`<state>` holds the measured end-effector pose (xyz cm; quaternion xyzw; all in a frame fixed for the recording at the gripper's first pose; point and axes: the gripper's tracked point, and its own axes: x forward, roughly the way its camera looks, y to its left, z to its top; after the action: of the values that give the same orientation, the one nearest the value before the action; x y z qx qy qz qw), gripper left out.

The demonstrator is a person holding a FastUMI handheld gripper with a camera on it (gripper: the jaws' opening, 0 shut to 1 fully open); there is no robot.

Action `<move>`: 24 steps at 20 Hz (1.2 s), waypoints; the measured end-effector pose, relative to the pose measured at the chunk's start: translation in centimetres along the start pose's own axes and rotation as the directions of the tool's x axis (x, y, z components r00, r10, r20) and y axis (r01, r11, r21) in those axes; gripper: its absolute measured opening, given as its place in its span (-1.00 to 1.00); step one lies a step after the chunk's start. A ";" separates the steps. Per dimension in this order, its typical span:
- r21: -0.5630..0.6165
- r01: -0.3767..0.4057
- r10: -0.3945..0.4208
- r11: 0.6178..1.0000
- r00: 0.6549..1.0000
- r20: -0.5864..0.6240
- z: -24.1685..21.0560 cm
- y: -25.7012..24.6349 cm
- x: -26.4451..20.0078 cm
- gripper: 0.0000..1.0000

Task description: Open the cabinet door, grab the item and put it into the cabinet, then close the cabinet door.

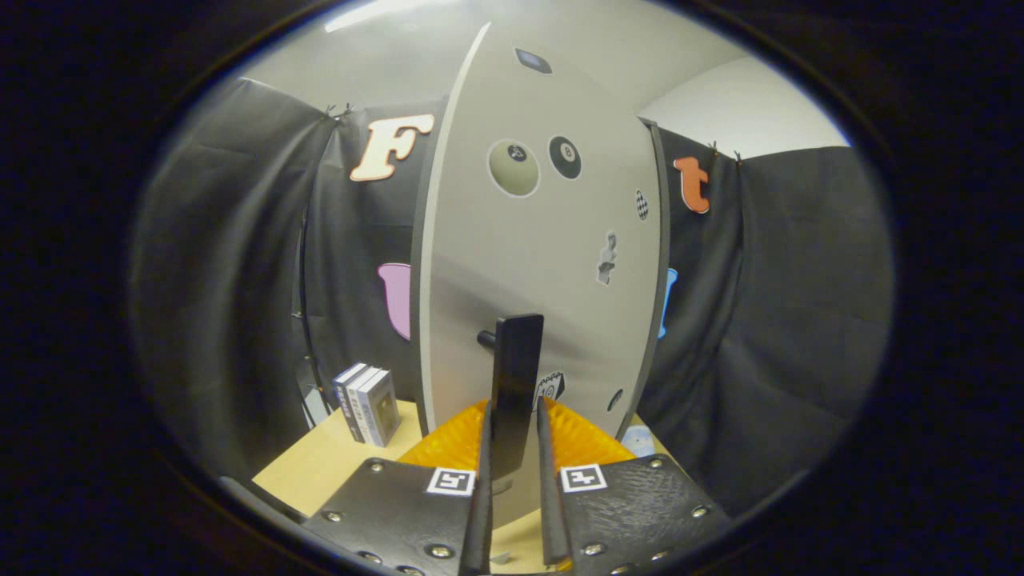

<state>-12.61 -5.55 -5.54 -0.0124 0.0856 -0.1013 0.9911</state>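
So the gripper [512, 416] is right up against the cabinet door [544, 264], with its two fingers closed in on the door's dark vertical handle [516, 384]. The handle is a flat upright bar standing off the door on a short peg, and it sits squarely between the fingers, one finger tight against each side, so the gripper is nearly closed with just the bar's thickness keeping it apart. The door itself is a pale grey panel, seen at an angle with its left edge closest to the camera, and it's got a bunch of stickers on it: two billiard-ball ones [514, 166] up high, a small checkered one near the right edge, a little figure sticker around the middle, and a couple more low down by the handle. Whether the door is open a crack or fully shut can't really be told from here. Off to the left of the door, a small boxed item [370, 404] stands upright on the light wooden tabletop [320, 464], well apart from the fingers and close to the black cloth wall [232, 280]. It looks like a grey-and-white carton, with print too small to make out. Something pale blue peeks out on the table just right of the fingers, too hidden to identify.
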 end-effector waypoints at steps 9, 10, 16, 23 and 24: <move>0.019 0.089 -0.089 0.996 0.996 -0.016 -0.6 -3.4 -2.3 -0.51; 0.020 0.099 -0.098 0.995 0.995 -0.019 -0.8 -4.1 -2.8 -0.51; 0.024 0.136 -0.135 0.990 0.990 -0.038 -0.9 -7.3 -5.9 -0.69; 0.022 0.221 -0.220 0.975 0.974 -0.047 -1.6 -10.4 -6.2 -0.88; 0.023 0.233 -0.232 0.972 0.971 -0.050 -1.8 -11.0 -6.4 -0.88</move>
<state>-21.30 -15.04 -5.75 -0.0058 0.1056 -0.2181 0.9702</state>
